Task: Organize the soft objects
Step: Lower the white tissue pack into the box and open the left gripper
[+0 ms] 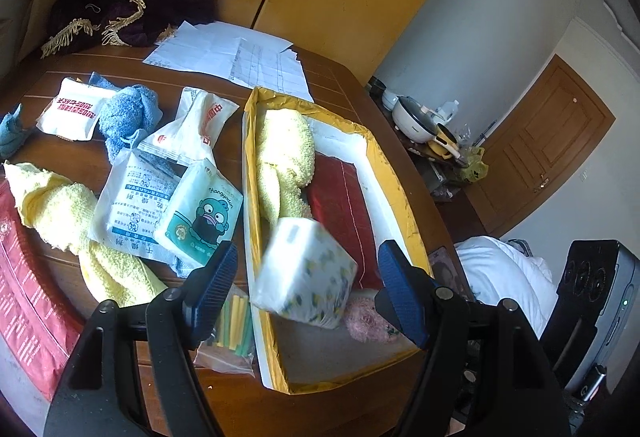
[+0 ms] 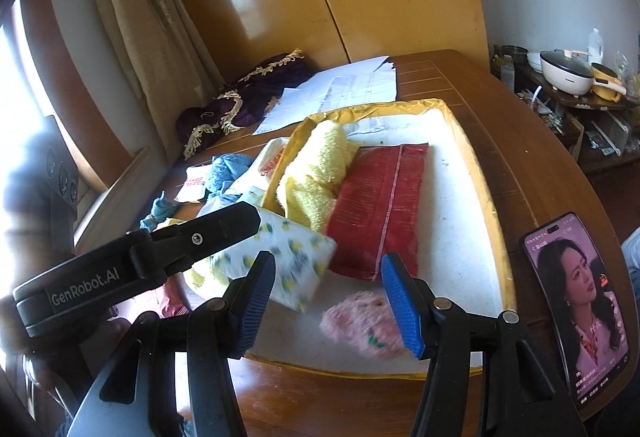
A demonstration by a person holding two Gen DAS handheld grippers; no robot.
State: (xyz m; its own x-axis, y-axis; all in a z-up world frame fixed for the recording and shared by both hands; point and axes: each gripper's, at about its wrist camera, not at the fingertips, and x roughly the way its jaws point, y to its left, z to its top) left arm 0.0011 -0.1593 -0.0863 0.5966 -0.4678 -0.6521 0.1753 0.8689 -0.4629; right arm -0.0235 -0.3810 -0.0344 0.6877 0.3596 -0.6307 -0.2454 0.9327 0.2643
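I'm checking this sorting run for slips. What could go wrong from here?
1. The white tissue pack is blurred between the open left gripper, apparently dropping; it sits over the yellow box's near left rim and might tip outside.
2. It could land on the pink fluffy item and rest unevenly.
3. The phone stands close by the right gripper; a swing might knock it.

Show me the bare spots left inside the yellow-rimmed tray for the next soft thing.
Inside the tray, bare white floor runs along the right rim, beside the red packet, and across the far corner behind it. The left side is crowded: yellow towel, tissue pack, with the pink fluffy thing at the near edge.
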